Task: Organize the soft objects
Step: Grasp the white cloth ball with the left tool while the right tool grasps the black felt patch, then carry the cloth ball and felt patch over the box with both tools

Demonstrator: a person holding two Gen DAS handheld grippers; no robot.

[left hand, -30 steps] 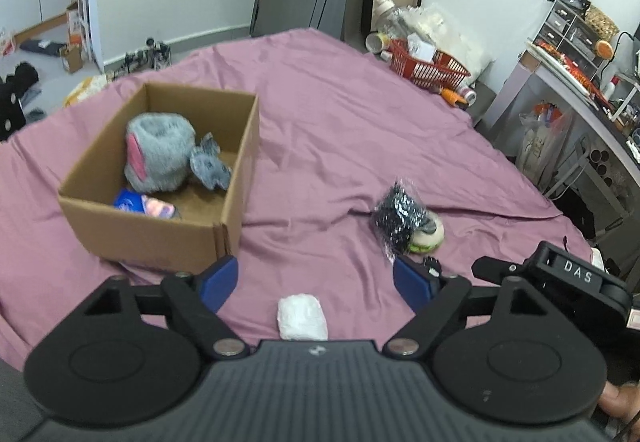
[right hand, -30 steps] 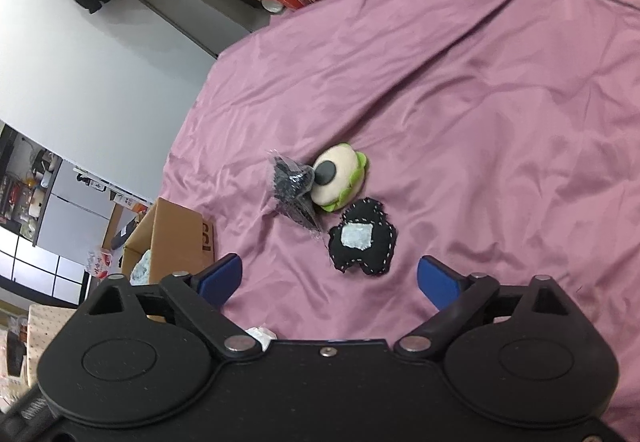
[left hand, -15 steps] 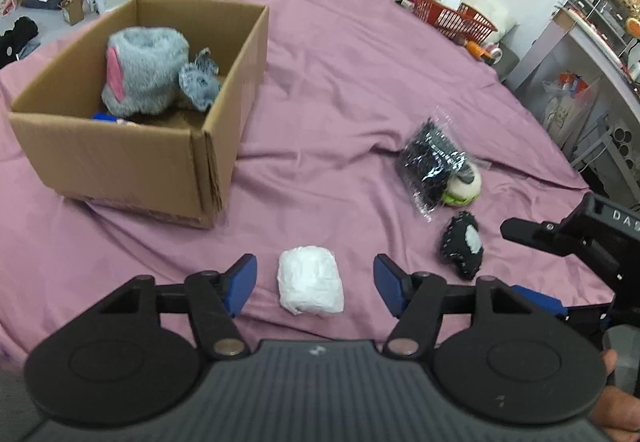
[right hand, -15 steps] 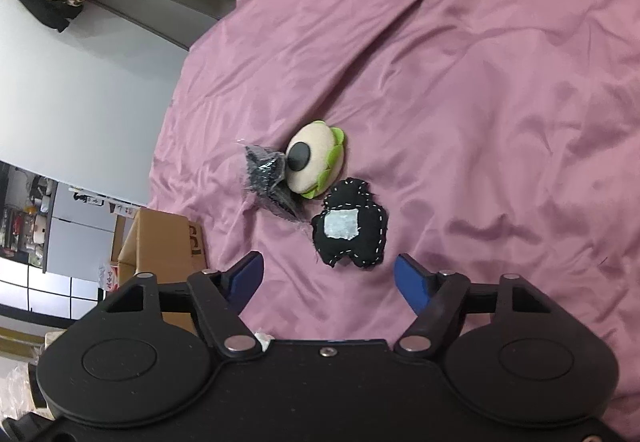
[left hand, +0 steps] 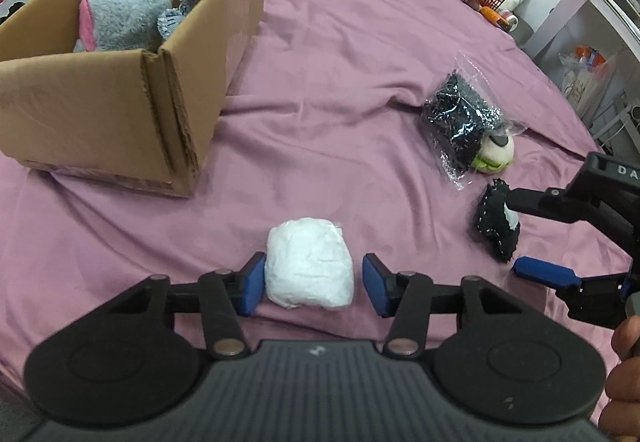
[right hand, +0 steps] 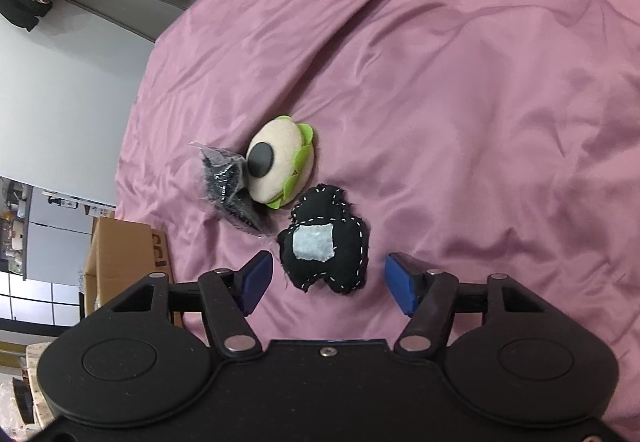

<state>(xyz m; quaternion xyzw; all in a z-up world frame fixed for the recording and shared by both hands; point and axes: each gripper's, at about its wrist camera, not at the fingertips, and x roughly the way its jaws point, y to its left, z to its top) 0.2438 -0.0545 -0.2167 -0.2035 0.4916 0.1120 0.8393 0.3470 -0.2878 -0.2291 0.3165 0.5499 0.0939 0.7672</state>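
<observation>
Left wrist view: the left gripper (left hand: 313,284) is spread, its blue pads flanking a white soft bundle (left hand: 310,268); the left pad is touching or just beside it, the right pad apart. A cardboard box (left hand: 120,94) holding a grey plush (left hand: 124,16) is seen ahead-left on the purple sheet (left hand: 328,90). Right wrist view: the right gripper (right hand: 328,282) is spread around a black stitched pouch (right hand: 326,242), no contact seen. Just beyond are found a cream-and-green plush (right hand: 280,162) and a bagged black item (right hand: 224,182).
</observation>
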